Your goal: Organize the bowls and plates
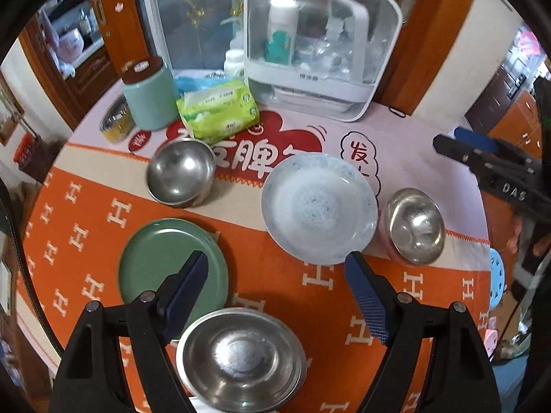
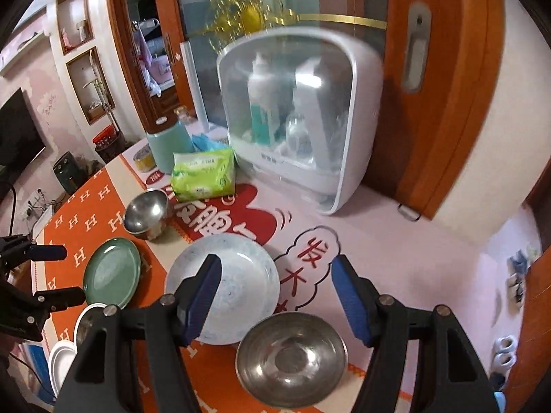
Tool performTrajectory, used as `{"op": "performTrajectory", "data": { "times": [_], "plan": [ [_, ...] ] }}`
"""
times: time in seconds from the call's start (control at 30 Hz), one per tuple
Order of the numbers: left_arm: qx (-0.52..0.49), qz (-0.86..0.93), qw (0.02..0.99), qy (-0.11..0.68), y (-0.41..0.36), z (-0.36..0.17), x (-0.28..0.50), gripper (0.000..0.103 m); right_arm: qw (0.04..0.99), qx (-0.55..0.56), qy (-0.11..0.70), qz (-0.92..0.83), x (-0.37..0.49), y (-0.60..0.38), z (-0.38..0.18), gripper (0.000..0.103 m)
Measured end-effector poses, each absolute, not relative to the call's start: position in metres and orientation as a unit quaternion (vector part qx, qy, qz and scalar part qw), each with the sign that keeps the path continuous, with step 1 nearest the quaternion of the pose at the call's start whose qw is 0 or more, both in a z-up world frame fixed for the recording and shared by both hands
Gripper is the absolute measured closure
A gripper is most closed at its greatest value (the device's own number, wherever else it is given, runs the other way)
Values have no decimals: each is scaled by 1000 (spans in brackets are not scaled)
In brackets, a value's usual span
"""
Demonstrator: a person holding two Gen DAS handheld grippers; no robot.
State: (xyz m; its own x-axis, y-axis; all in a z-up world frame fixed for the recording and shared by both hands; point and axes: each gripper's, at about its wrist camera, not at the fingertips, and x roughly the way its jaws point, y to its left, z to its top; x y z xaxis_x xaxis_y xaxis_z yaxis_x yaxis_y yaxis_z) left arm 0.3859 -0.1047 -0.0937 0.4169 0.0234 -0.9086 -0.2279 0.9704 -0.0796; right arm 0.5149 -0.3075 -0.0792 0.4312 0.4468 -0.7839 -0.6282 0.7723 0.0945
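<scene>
Left wrist view: the left tongs [image 1: 277,275] stand spread and empty over the worktop [image 1: 310,296]. A steel bowl [image 1: 241,358] sits at 6 o'clock, a green plate [image 1: 155,258] at 8, and a pale ceramic plate [image 1: 318,206] just right of centre. The steel is probably light, stiff and slick; the rim is the best place to pinch.

Right wrist view: the right tongs [image 2: 277,297] are also spread, holding nothing. A second steel bowl [image 2: 291,358] lies at 6 o'clock beside the pale plate, which looks heavier and breakable; take it by the edge.
</scene>
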Motion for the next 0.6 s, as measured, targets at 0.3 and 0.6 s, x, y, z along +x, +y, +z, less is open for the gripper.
{"op": "performTrajectory", "data": {
  "times": [0.3, 0.6],
  "plan": [
    [-152, 75, 813, 557, -95, -162, 419, 23, 788, -89, 492, 360, 549, -294, -150, 36],
    [-197, 80, 783, 585, -88, -215, 432, 23, 737, -75, 548, 388, 564, -280, -193, 36]
  ]
}}
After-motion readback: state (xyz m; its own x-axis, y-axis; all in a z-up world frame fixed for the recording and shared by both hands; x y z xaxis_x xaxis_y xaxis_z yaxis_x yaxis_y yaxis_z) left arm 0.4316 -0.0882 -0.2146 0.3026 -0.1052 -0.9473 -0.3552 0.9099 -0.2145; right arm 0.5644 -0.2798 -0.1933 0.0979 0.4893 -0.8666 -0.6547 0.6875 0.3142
